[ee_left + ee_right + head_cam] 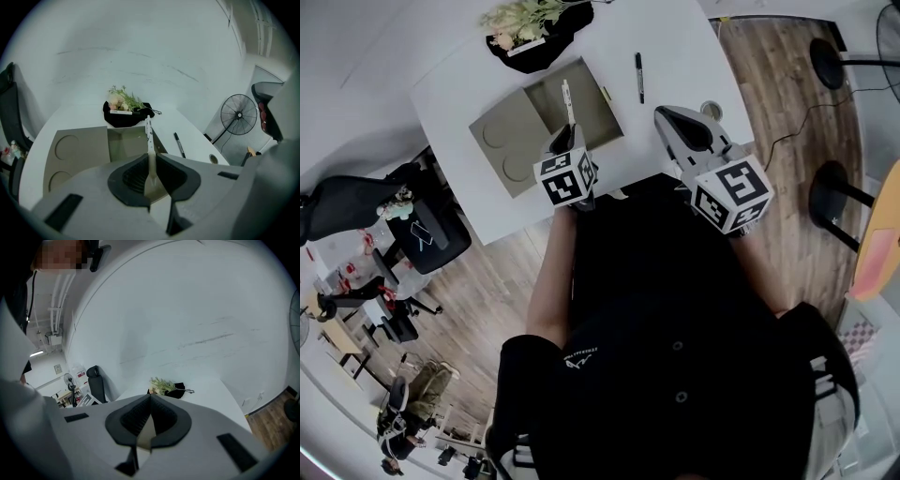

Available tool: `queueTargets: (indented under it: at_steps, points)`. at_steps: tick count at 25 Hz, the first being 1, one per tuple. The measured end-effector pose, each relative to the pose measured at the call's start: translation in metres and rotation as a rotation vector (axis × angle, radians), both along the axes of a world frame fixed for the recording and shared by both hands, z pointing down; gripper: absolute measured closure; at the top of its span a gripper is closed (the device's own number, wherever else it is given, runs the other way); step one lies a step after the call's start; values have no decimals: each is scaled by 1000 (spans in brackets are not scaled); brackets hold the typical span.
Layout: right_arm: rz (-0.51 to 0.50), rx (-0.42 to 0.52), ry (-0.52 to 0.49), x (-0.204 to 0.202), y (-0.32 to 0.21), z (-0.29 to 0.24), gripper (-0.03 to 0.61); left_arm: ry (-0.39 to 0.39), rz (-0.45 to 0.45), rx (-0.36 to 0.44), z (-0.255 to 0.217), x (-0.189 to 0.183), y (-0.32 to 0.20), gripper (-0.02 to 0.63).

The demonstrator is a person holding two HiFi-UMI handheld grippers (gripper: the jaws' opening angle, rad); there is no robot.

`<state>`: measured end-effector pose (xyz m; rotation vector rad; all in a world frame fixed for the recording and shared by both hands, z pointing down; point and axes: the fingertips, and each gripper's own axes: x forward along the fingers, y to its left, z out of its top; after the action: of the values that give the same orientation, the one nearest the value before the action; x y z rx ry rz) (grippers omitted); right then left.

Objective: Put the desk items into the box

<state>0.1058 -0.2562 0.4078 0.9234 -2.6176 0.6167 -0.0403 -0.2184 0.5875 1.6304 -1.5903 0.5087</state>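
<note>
An open cardboard box lies on the white table with its lid flap folded out to the left. My left gripper hovers at the box's near edge, shut on a white pen that points out over the box. In the left gripper view the white pen stands up between the jaws of my left gripper, above the box. A black marker lies on the table right of the box. My right gripper is shut and holds nothing, near the table's front edge.
A bunch of flowers on a black cloth sits behind the box. A small round item rests near the table's right edge. Office chairs stand left of the table, and a floor fan stands to the right.
</note>
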Motion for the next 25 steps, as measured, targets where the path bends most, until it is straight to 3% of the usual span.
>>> queueTargets:
  at_steps: [19, 25]
  points:
    - [53, -62, 28, 39, -38, 23, 580, -1, -20, -221, 77, 14, -25, 555]
    - [71, -71, 37, 42, -42, 29, 580, -1, -16, -253, 93, 12, -30, 555]
